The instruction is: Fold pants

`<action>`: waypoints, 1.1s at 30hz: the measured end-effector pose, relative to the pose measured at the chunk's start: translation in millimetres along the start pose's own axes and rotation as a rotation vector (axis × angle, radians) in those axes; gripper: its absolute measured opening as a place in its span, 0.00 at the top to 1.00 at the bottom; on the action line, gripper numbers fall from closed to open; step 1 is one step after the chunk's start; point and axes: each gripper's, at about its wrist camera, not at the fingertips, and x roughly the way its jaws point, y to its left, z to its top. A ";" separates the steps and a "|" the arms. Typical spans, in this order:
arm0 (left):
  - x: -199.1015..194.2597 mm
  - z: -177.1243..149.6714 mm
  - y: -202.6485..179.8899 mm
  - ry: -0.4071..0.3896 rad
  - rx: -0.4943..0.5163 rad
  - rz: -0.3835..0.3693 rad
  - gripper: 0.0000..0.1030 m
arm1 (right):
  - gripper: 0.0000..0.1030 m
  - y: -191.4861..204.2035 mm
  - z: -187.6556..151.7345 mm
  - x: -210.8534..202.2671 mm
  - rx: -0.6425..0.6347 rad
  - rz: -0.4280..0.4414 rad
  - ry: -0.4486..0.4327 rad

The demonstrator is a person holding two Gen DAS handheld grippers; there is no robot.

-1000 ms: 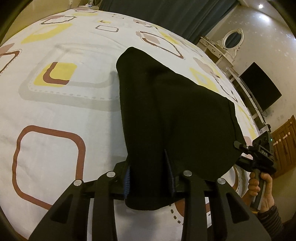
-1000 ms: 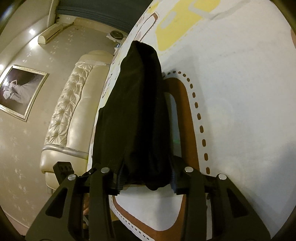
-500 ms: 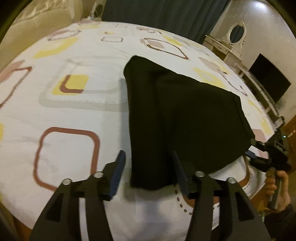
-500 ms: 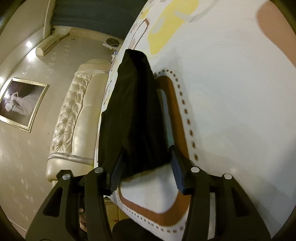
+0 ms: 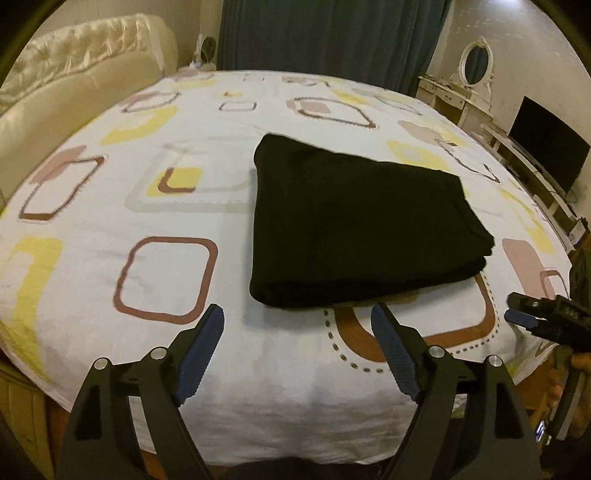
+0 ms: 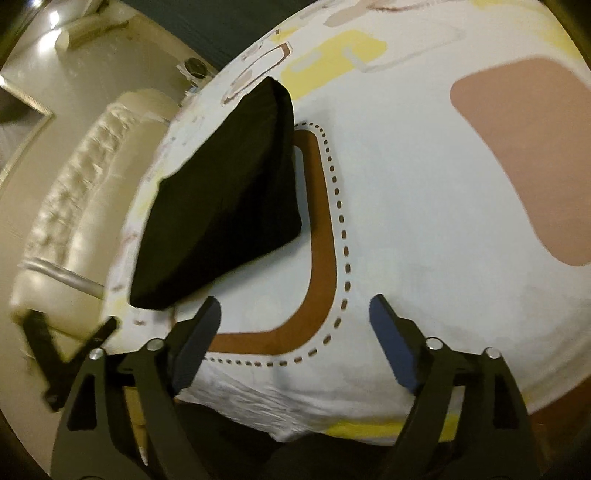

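Two grippers hang over the near edge of the bed, both short of the pants. Black pants (image 5: 354,225) lie folded in a flat stack on the bedspread (image 5: 110,192), near corner just beyond the left gripper (image 5: 297,332).

Left gripper: jaws wide and opening, nothing between the blue pads, only bare sheet. Right gripper (image 6: 295,321): the same, jaws spreading, empty, with the pants just ahead and to its left (it also shows at the right edge of the left wrist view, a hand (image 5: 569,384) on its handle).

Open sheet all round the pants, widest on the side away from the headboard. Nothing else lies on the cover.

Bedspread white with brown, yellow and pink rounded squares. Cream tufted headboard (image 5: 74,81) beyond the pants to the left; dark curtain (image 5: 325,33) behind; dresser with oval mirror (image 5: 476,62) and a dark screen (image 5: 546,155) off to the right.
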 end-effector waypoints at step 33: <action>-21.3 -24.6 -16.5 -0.061 -0.003 0.056 0.17 | 0.10 59.8 -23.2 -4.5 -0.282 -0.246 -0.104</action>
